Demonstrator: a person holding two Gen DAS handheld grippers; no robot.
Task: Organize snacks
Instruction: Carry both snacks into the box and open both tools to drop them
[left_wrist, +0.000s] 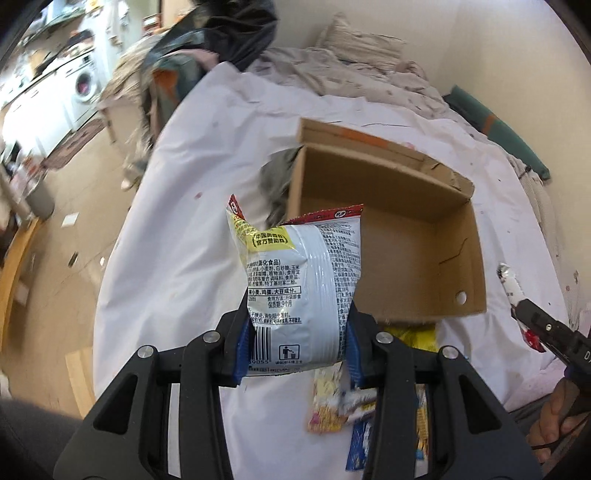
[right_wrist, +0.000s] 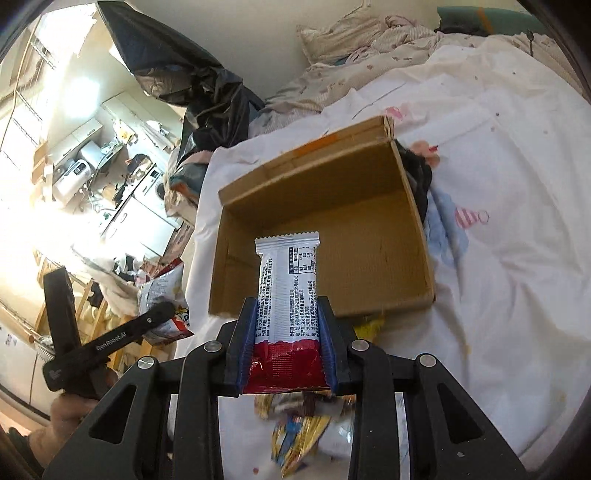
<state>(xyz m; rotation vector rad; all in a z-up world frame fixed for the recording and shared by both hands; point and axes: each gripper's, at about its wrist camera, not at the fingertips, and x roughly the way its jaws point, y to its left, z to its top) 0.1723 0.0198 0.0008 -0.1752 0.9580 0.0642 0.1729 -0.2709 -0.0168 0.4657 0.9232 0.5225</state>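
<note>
Left gripper (left_wrist: 297, 341): fingers clamped on puffed snack bag (left_wrist: 295, 280), held upright at frame centre, before open box (left_wrist: 417, 236) on bed (left_wrist: 177, 229). Right gripper (right_wrist: 286, 349): fingers clamped on red-and-white bar (right_wrist: 288, 295), centre frame, before same box. Loose snacks (right_wrist: 295, 439) on bed, lower centre.

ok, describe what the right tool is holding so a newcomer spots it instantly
Start at the open cardboard box on the white bedsheet. In front of it, the right tool clamps a slim snack bar wrapper: white printed top, red bottom, unlike the puffy bag in the left tool.
</note>
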